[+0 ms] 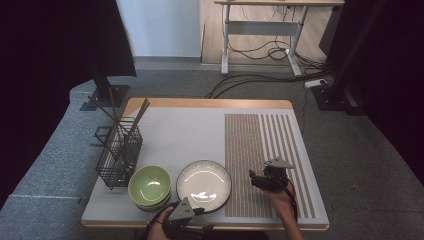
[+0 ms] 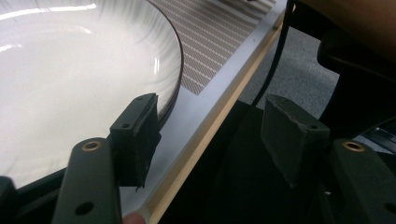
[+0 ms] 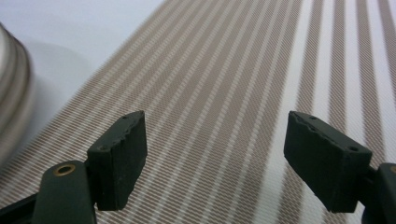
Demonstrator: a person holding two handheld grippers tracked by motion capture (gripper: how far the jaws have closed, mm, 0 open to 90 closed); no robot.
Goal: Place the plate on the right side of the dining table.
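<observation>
Grey carpet runs around your surface (image 1: pixel 200 130), which wears a pale mat with a block of brown woven stripes (image 1: pixel 260 160) down its right side. Behind it a desk frame stands over a tangle of cables on the floor.

Your left tool (image 1: pixel 197 212) sits at the near edge, right at the rim of the white plate (image 1: pixel 203 184). In the left gripper view its jaws are spread wide: one black pad (image 2: pixel 135 137) lies against the plate's dark rim (image 2: pixel 175 88), the other pad (image 2: pixel 287 135) hangs out past the wooden edge of the surface. Nothing is pinched between them.

Your right tool (image 1: pixel 254 177) hovers low over the striped part of the mat, just to the right of the plate. The right gripper view shows its jaws spread too, with only the weave between them and the plate's edge (image 3: pixel 14 93) off to one side.

Just left of the plate stands a green bowl (image 1: pixel 149 186), stacked on another. Beyond that is a black wire basket (image 1: pixel 119 155) holding dark chopsticks (image 1: pixel 122 122) that lean out at angles.
</observation>
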